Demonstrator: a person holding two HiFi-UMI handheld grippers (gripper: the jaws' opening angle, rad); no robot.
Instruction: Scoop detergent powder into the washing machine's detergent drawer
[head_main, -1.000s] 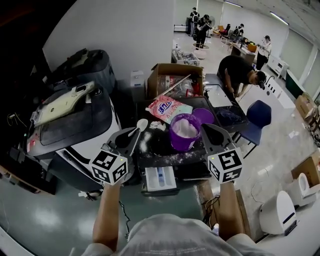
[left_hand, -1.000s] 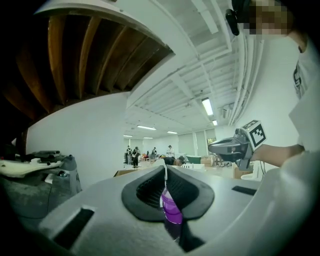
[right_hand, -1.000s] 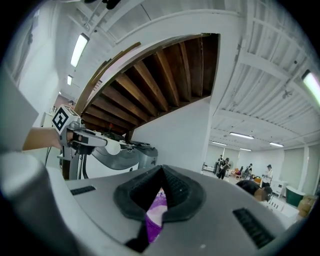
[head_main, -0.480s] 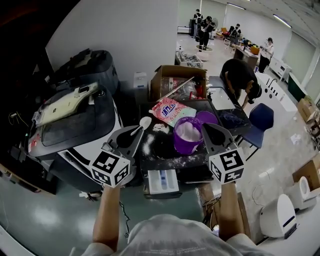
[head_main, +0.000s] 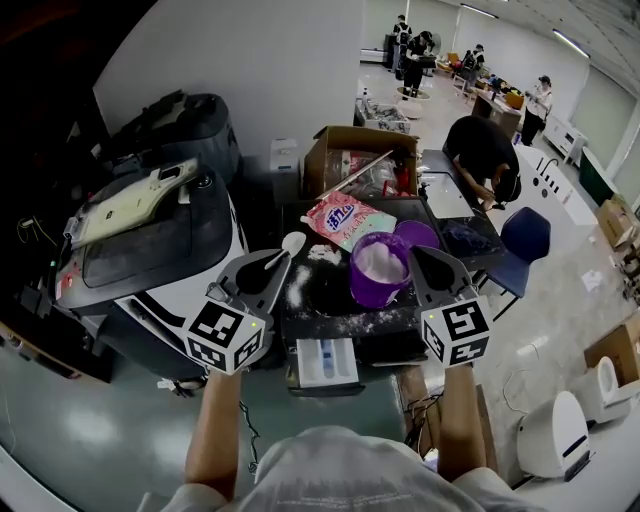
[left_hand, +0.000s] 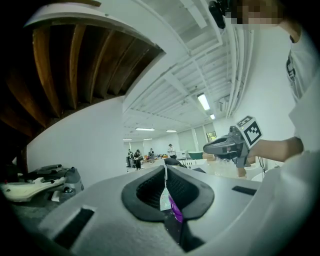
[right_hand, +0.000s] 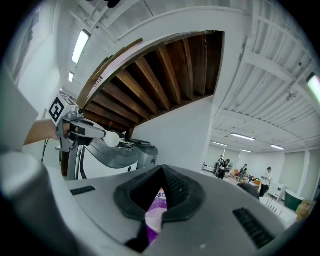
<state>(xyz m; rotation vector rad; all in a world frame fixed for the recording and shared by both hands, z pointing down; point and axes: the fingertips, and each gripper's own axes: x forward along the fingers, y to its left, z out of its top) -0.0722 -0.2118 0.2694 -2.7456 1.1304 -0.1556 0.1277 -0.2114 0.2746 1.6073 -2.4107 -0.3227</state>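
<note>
Spoon (head_main: 292, 243) drifted right; head view shows its bowl.

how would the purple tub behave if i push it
The purple tub looks well filled with white powder, so it is probably bottom-heavy and slow to tip. It stands open, so a sharp shove may spill some.

Spoon (head_main: 290, 244) handle is mostly buried under the left gripper (head_main: 270, 264) — only the bowl end sticks out, and whether it holds any powder is too small to tell. Purple tub (head_main: 378, 272) shows in both gripper views only as a sliver through the jaw gap. The drawer (head_main: 325, 358) compartments are too small to make out — same for the print on the detergent bag (head_main: 344, 219).
</note>
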